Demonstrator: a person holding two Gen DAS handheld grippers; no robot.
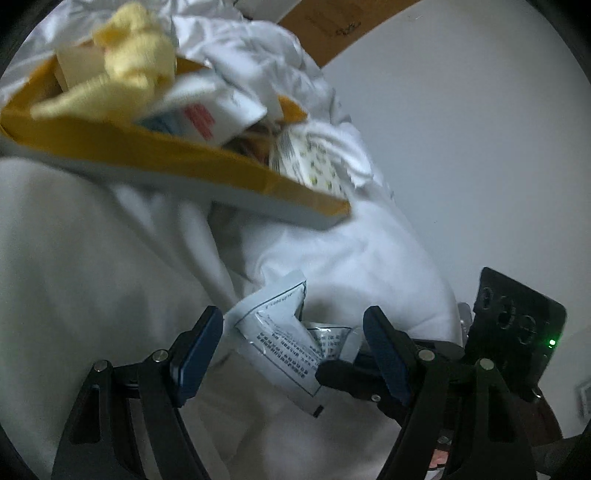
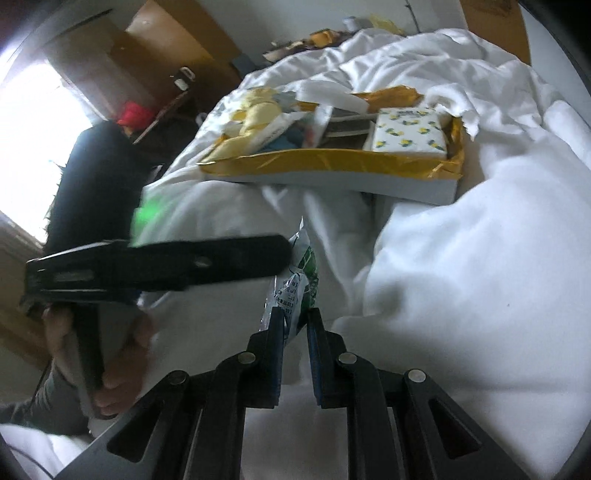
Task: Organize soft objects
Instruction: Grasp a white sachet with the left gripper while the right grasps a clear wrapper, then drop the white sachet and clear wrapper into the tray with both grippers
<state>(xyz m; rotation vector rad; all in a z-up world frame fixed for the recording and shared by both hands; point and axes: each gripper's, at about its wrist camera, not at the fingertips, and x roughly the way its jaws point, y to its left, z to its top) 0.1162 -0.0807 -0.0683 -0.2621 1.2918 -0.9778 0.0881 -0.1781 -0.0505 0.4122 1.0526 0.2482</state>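
A white and green soft plastic packet (image 2: 297, 280) is pinched between the pads of my right gripper (image 2: 295, 325), which is shut on it above the white duvet. The same packet (image 1: 280, 332) shows between the wide-apart fingers of my left gripper (image 1: 295, 339), which is open around it without touching. The right gripper's black finger (image 1: 343, 373) reaches in from the right and holds the packet. A yellow-lined shallow box (image 2: 332, 162) lies on the bed ahead, holding a yellow cloth (image 2: 258, 110), a lemon-print tissue pack (image 2: 410, 129) and other packets. It also shows in the left wrist view (image 1: 177, 155).
A rumpled white duvet (image 2: 461, 258) covers the bed. A brown cardboard box (image 1: 332, 26) stands at the back by the white wall. Wooden furniture (image 2: 177, 48), a red item (image 2: 133, 112) and a bright window (image 2: 29, 129) lie to the left.
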